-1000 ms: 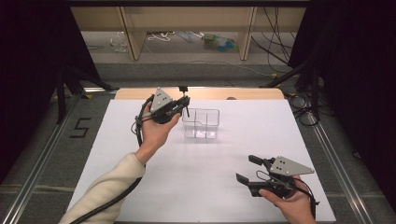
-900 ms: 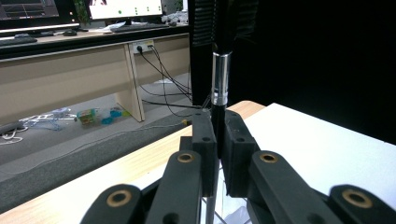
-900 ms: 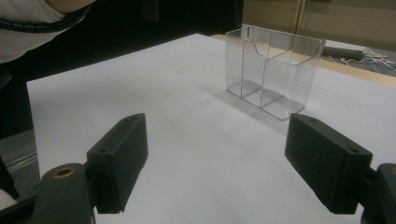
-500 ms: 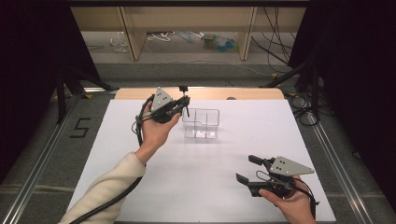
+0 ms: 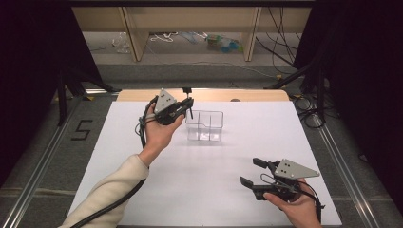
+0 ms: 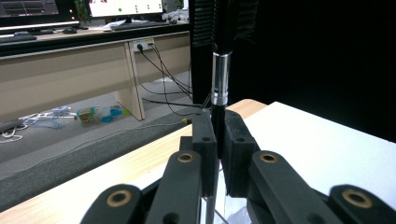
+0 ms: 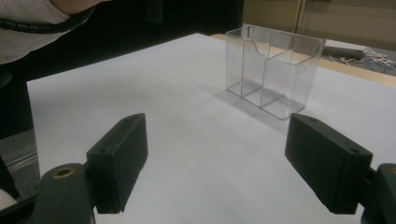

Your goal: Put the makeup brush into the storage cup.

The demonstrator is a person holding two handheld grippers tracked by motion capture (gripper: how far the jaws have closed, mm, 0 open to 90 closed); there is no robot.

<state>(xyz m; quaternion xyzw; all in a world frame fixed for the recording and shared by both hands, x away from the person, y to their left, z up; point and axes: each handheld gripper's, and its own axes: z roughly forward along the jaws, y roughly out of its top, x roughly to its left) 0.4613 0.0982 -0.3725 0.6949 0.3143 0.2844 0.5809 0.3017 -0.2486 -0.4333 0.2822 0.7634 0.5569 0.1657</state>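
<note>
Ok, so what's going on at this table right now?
A person works with a gripper in each hand over a white table. The left gripper is shut on a thin black stick with a silver band, holding it upright beside a clear plastic holder with two compartments, apparently about to drop it in. The right gripper hangs open near the table's front edge, holding nothing.

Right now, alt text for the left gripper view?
The left tool is shut on an upright black brush with a silver ferrule, above the edge of a white table. Behind it are a desk and floor cables.
</note>
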